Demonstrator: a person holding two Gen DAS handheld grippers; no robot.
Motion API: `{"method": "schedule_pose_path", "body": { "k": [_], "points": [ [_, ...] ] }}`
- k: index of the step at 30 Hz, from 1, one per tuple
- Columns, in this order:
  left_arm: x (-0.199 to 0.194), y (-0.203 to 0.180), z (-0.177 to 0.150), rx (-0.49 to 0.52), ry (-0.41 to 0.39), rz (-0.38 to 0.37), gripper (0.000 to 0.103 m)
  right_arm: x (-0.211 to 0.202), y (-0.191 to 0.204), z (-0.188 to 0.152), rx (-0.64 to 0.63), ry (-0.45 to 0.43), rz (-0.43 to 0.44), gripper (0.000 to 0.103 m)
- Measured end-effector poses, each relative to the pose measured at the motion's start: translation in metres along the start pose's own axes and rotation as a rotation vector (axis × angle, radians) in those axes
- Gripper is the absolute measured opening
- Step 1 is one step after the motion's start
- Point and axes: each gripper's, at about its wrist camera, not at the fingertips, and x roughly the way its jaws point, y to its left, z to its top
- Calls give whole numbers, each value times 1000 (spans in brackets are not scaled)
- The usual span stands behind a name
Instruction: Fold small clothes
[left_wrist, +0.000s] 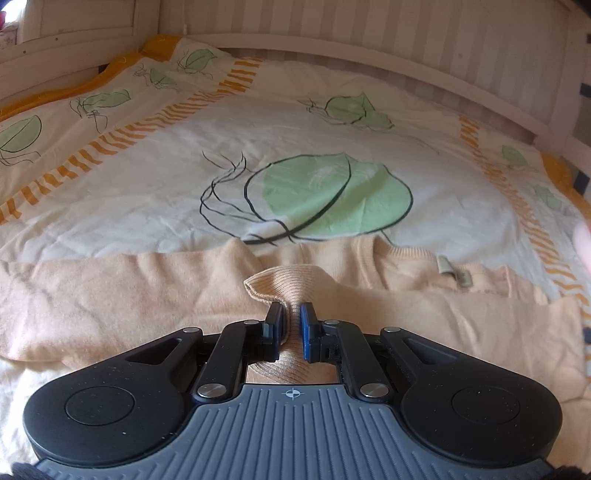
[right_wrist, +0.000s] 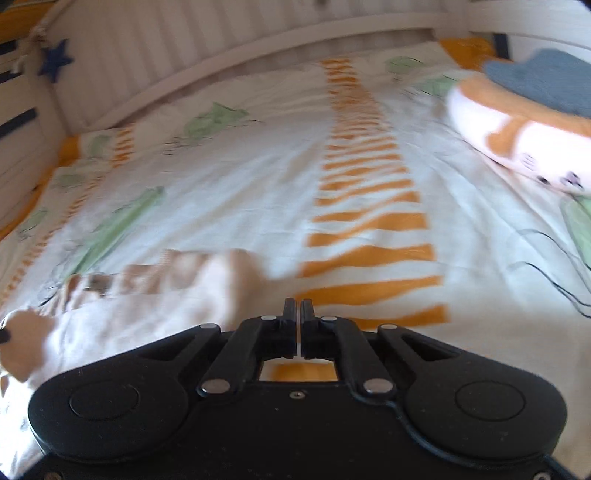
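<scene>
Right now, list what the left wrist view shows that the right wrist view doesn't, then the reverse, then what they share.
Only the left wrist view: the left gripper shut on a ribbed cuff of the beige sweater, plus the sweater's neck label.

Only the right wrist view: the right gripper, shut with nothing visible between its fingers, a plush toy at the far right, and a blue star on the bed rail.

Both: the sweater, the leaf-print bedspread with orange stripes, and the white slatted rail.

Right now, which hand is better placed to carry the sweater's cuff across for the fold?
Left. The left gripper already pinches the cuff; the right gripper is shut on nothing, beside the sweater.
</scene>
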Motion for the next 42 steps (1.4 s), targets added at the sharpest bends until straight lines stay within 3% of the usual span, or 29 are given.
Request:
{"method": "schedule_pose_path", "body": {
  "k": [2,5,7,8,9,11,12,13,16,18,21,24,28,29,31,34,36,38,42],
  "points": [
    [3,3,-2,-14,11,4,10,-2,-20,2,102,-10,43,14],
    [5,8,-3,-29,17,11,10,-13,-20,7,115,-69,101,22],
    [6,9,-3,-28,21,18,10,-14,-9,7,118,-87,166,64],
    [6,10,-3,-29,25,19,11,-10,0,5,115,-84,210,74],
    [5,11,-4,-31,25,18,11,-6,8,3,103,-75,230,78],
    [5,10,-5,-26,22,16,11,4,24,-3,54,-51,212,73],
    [4,10,-5,-22,22,16,11,8,30,-6,25,-42,186,59],
    [4,10,-5,-21,22,13,11,12,35,-8,0,-29,164,18],
    [6,10,-6,-20,29,-3,11,10,36,-6,-50,-21,132,11],
    [12,11,-8,-16,53,-6,11,10,27,-5,-69,-21,51,11],
    [20,14,-14,-19,76,3,14,13,5,-6,8,0,16,9],
    [22,17,-18,-33,73,-5,16,-8,12,1,-42,-71,-2,19],
    [23,14,-19,-14,66,2,20,-30,51,0,-206,-89,101,20],
    [22,13,-20,-9,64,4,21,-30,63,-4,-252,-70,120,25],
    [23,11,-20,2,61,5,24,-29,83,-14,-333,-38,140,52],
    [24,10,-21,11,57,-2,28,-25,106,-31,-458,-1,123,54],
    [25,11,-22,19,56,-7,29,-19,110,-39,-514,37,64,54],
    [25,12,-23,20,53,-18,31,-12,100,-43,-499,88,0,54],
    [26,14,-25,38,47,-36,36,-14,64,-33,-341,133,-13,60]
  ]
}}
